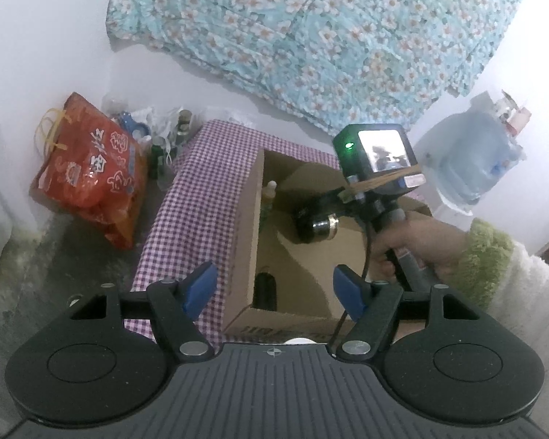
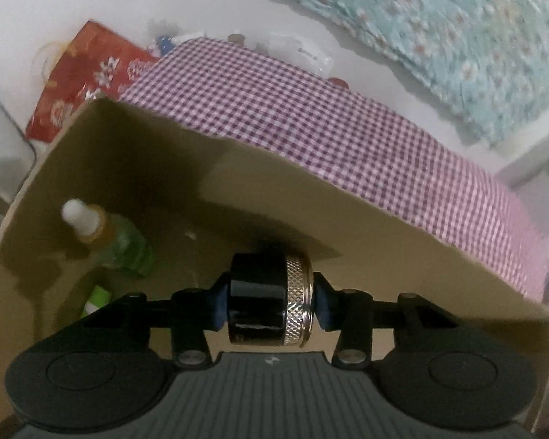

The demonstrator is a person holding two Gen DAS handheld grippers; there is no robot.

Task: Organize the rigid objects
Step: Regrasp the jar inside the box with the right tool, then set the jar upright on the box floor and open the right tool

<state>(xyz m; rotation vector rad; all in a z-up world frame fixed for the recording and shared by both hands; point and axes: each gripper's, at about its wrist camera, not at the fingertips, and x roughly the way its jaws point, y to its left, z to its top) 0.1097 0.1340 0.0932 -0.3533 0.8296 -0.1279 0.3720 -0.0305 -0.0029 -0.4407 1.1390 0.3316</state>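
At far left in the left wrist view the left gripper (image 1: 272,287) hangs with jaws apart and empty above the near wall of the cardboard box (image 1: 250,226). In the box's left corner stands a green bottle (image 2: 122,247). At centre the right gripper (image 2: 271,301) has its jaws clamped on the black jar (image 2: 258,298), long axis lying across them, gold knurled cap rightward, low inside the box. The right hand is nearer the drop spot. The checked table (image 2: 311,109) lies behind.

Red snack bag (image 1: 91,172) on floor beside checked cloth (image 1: 197,197); floral blanket (image 1: 311,36) behind; water jug (image 1: 472,157) at right.
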